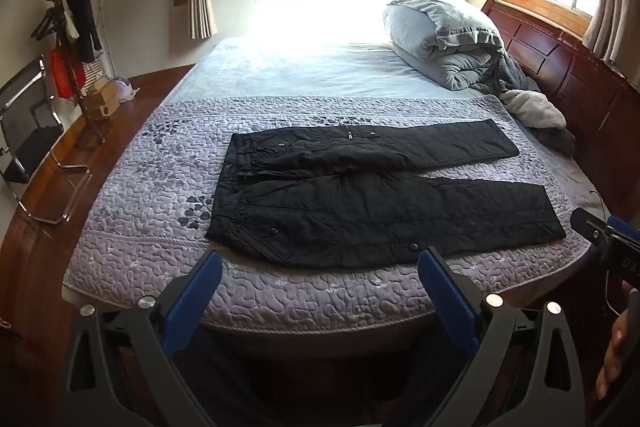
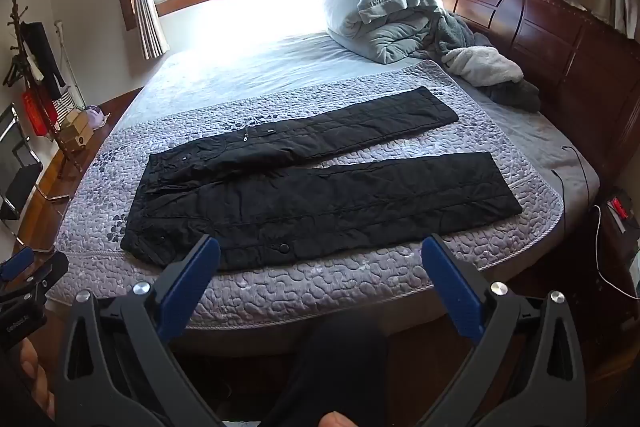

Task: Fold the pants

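Note:
Black quilted pants [image 1: 360, 195] lie flat on the lilac quilted bedspread [image 1: 160, 195], waistband to the left, both legs spread apart and pointing right. They also show in the right wrist view [image 2: 320, 195]. My left gripper [image 1: 320, 259] is open and empty, held above the near edge of the bed just short of the pants. My right gripper [image 2: 320, 247] is open and empty, also at the near bed edge, its fingers framing the near leg. The right gripper shows at the right edge of the left wrist view [image 1: 608, 231]; the left gripper shows at the left edge of the right wrist view [image 2: 24, 267].
A grey duvet and pillow pile [image 1: 448, 39] and a fleece blanket [image 1: 536, 107] lie at the bed's far right by the wooden headboard [image 1: 580, 75]. A coat stand [image 1: 68, 27] and a chair [image 1: 24, 139] stand on the left. A cable [image 2: 576, 167] lies on the bed's right edge.

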`<state>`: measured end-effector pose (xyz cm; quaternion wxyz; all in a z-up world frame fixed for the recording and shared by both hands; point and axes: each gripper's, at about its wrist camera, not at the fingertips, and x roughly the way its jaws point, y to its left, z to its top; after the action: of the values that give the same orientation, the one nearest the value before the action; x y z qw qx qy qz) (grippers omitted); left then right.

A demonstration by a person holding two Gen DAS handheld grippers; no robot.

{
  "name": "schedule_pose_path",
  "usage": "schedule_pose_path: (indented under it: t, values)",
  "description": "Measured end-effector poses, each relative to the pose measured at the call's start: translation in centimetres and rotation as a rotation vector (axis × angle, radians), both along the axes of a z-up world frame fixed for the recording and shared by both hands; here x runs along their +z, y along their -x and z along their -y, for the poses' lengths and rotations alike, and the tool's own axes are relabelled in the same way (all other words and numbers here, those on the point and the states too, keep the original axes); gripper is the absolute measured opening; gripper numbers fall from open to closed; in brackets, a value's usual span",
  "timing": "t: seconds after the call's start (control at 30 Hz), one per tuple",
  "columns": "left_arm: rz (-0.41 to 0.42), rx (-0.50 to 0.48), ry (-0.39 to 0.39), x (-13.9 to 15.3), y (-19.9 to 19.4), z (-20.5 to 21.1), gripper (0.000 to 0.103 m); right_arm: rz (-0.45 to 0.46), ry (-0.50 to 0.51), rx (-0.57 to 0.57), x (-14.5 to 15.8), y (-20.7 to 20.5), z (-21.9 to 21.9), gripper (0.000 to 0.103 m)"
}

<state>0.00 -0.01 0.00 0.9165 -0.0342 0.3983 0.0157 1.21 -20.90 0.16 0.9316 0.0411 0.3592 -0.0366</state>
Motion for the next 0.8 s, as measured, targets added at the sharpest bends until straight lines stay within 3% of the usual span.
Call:
schedule_pose_path:
  t: [0.8]
  values:
    - [-0.005, 0.005, 0.0, -0.43, -0.14, -0.18, 0.099, -0.011, -0.01, 0.001, -0.39, -0.35, 0.16, 0.101]
